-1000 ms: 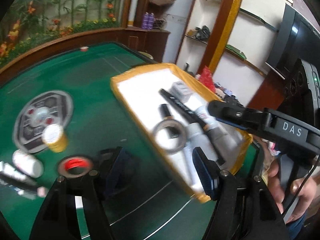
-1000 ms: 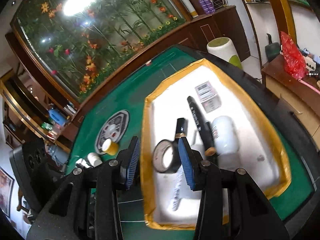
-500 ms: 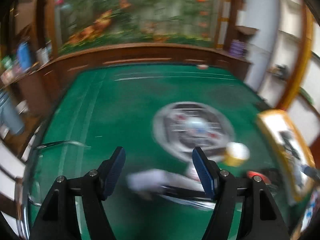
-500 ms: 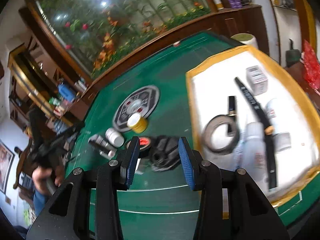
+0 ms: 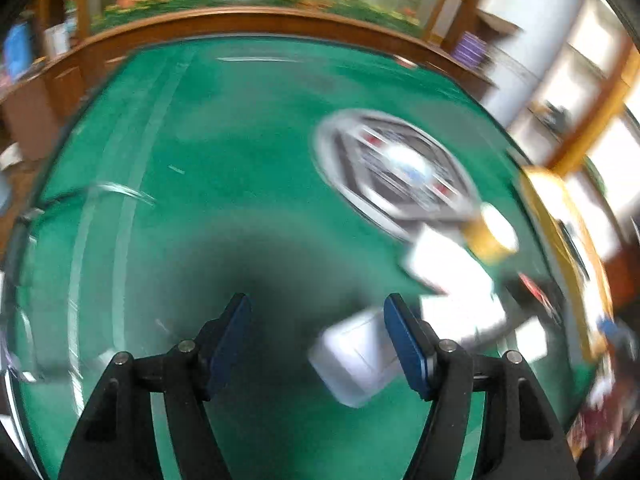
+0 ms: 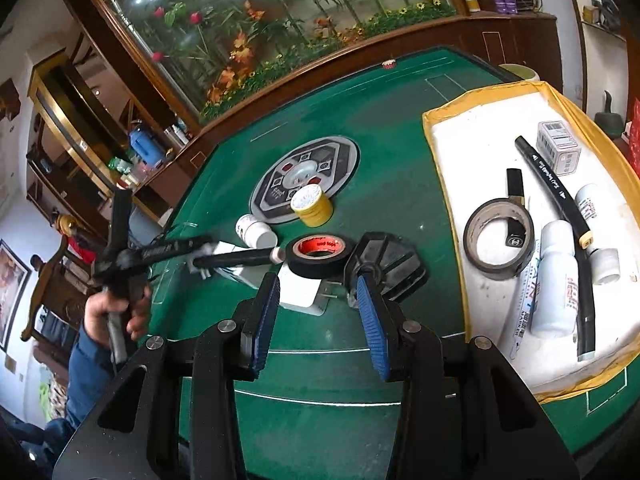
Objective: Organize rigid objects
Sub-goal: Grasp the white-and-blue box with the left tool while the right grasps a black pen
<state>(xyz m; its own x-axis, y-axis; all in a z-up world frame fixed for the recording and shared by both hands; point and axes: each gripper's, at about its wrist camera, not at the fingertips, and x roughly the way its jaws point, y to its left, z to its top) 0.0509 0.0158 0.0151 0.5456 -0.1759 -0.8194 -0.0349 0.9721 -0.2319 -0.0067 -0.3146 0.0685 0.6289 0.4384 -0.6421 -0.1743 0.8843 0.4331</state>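
Observation:
In the right wrist view, a white tray with a yellow rim (image 6: 448, 120) on the right holds a grey tape roll (image 6: 476, 256), a black marker (image 6: 548, 176), white bottles (image 6: 556, 276) and a small box (image 6: 558, 146). On the green table lie a black tape roll with a red core (image 6: 298, 262), a yellow-capped jar (image 6: 312, 206), a small white bottle (image 6: 254, 232), a black pen (image 6: 236, 258), a black angular object (image 6: 390, 266) and a white flat piece (image 6: 296, 292). My right gripper (image 6: 316, 322) is open, empty, above the near table. My left gripper (image 5: 316, 344) is open; a blurred white object (image 5: 356, 356) lies by its right finger.
A round grey emblem (image 6: 304, 176) sits mid-table. The left gripper and the hand holding it (image 6: 120, 264) show at the table's left edge in the right wrist view. A wooden rail (image 6: 320, 80) borders the far edge, with shelves beyond.
The right gripper let go of the grey tape roll in the tray and drew back left over the table. The left gripper swung away from the tray to the loose objects; its view is blurred.

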